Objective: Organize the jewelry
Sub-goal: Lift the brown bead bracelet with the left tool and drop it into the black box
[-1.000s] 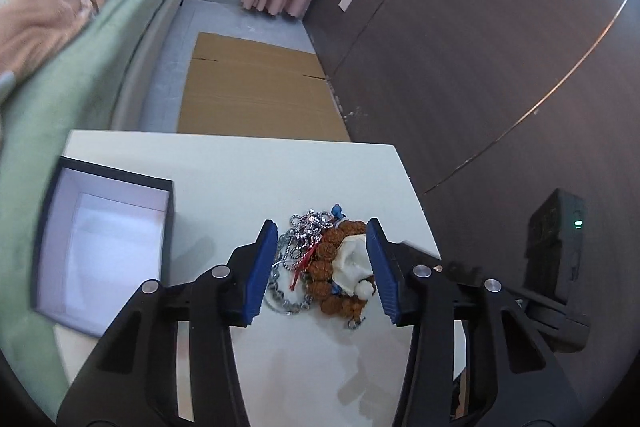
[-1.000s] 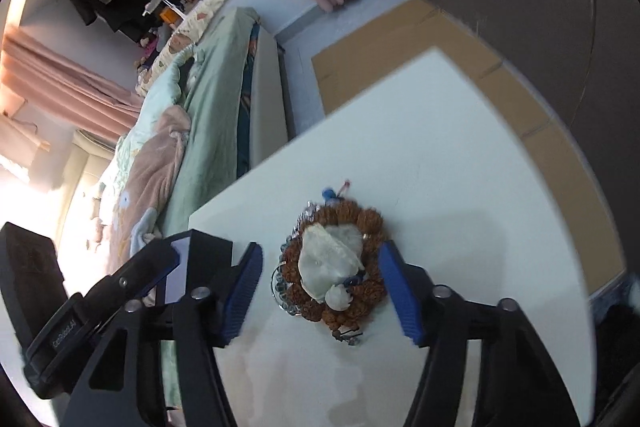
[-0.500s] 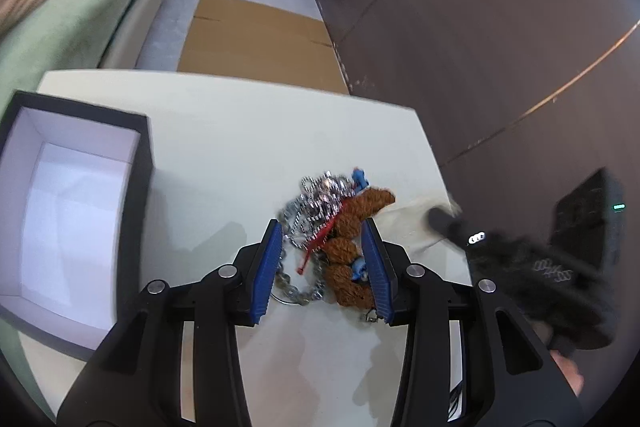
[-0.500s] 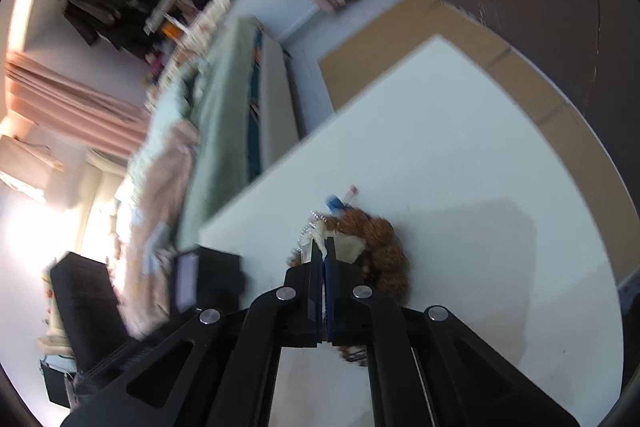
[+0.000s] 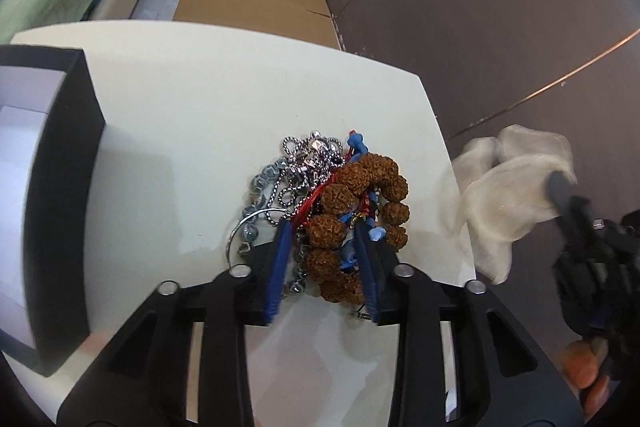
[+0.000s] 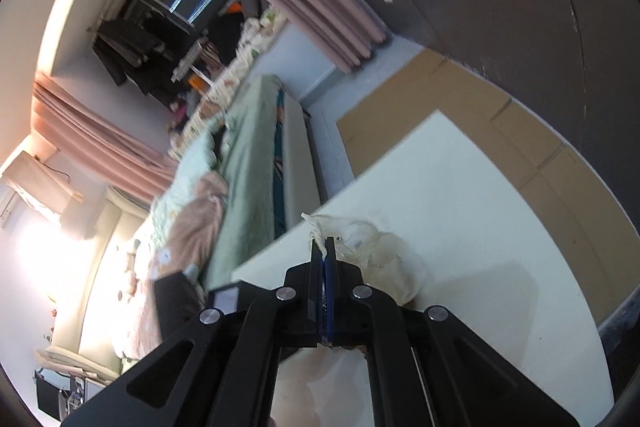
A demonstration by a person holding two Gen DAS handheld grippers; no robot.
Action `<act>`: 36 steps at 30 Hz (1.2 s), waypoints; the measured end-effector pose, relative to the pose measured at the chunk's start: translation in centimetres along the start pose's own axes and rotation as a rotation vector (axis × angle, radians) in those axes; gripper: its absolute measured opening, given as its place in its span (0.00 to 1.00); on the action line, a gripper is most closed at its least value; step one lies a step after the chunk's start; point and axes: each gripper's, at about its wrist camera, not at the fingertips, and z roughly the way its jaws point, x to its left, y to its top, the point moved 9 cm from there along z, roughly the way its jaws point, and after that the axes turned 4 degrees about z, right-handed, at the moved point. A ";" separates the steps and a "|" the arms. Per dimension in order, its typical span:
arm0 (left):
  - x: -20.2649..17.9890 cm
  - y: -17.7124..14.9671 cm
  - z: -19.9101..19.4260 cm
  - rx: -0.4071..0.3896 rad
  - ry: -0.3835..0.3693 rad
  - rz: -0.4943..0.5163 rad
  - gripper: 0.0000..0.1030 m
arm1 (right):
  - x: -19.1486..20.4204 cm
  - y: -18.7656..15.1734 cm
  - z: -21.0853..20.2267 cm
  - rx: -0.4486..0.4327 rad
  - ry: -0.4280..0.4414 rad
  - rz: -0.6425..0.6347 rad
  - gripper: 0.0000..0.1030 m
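Jewelry lay heaped on the white surface: silver chains tangled with a brown bead bracelet and red and blue cords. The left tool had its blue pads down around the bracelet, its jaws just narrowing; whether they already pinched the beads was hard to judge. Off the surface's right edge, the right tool was clamped on a pale gauzy pouch. An open black box sat at the left.
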 end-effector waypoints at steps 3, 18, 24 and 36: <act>-0.1 0.1 -0.2 0.002 -0.008 -0.008 0.19 | -0.1 0.2 -0.5 -0.023 -0.001 0.016 0.01; -3.5 1.7 -8.2 -0.148 -0.162 0.031 0.19 | 3.8 0.1 -2.1 -0.158 0.115 0.001 0.01; -1.4 2.3 -12.5 -0.223 -0.166 0.000 0.19 | 5.1 -0.9 -1.0 -0.130 0.153 -0.002 0.01; 5.4 4.0 -17.1 -0.333 -0.082 -0.091 0.19 | 9.1 -3.6 1.8 -0.059 0.213 -0.037 0.01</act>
